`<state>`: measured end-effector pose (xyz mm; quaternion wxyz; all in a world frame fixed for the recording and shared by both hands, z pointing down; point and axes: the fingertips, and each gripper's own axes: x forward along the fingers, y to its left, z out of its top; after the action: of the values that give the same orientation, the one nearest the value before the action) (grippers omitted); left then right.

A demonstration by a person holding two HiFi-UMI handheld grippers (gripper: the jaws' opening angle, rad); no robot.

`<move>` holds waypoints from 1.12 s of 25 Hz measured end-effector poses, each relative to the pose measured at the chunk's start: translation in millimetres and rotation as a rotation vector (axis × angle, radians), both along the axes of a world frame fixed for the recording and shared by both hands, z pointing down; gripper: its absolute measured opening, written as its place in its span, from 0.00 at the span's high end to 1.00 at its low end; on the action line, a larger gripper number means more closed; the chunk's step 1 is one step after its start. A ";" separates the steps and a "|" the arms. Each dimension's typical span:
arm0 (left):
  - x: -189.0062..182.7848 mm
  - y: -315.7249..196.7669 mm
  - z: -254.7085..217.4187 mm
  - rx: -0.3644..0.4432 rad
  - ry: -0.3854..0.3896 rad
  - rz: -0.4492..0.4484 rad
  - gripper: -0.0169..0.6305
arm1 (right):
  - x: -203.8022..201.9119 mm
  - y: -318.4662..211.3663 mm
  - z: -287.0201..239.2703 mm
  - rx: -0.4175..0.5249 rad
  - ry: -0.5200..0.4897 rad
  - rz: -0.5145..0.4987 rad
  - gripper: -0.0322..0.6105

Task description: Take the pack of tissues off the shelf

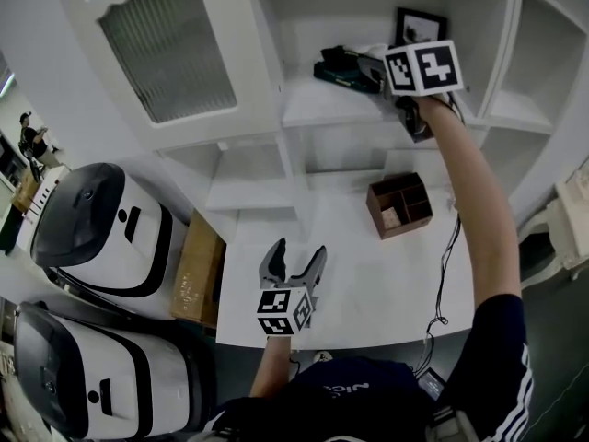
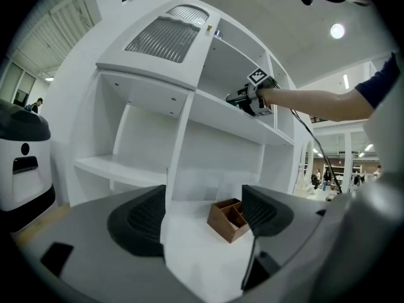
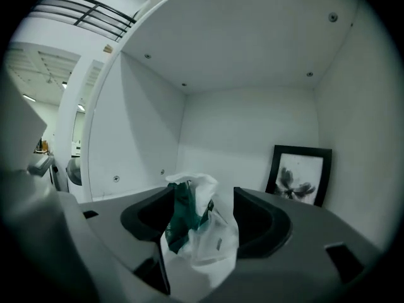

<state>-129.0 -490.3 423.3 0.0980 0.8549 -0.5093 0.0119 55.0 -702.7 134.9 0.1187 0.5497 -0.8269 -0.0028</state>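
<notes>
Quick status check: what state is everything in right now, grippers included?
right gripper: shut on the pack of tissues.
pack of tissues: lying on the upper shelf, end pinched.
left gripper: open, empty.
wooden organizer: upright on the table.
framed picture: upright at the shelf's back.
</notes>
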 end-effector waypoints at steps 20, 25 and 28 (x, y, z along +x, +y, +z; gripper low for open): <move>-14.3 5.8 11.0 0.001 0.030 -0.005 0.40 | -6.2 -16.1 26.5 -0.085 0.025 -0.017 0.93; -14.2 12.7 7.3 0.005 0.034 -0.001 0.40 | -17.2 -0.9 17.5 0.046 0.155 -0.011 0.93; -10.6 16.7 8.3 0.002 0.037 0.001 0.40 | -24.1 12.1 4.9 0.099 0.181 -0.026 0.93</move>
<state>-139.7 -473.6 431.6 0.1065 0.8554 -0.5069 -0.0041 30.9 -690.6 139.8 0.1653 0.5418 -0.8186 -0.0948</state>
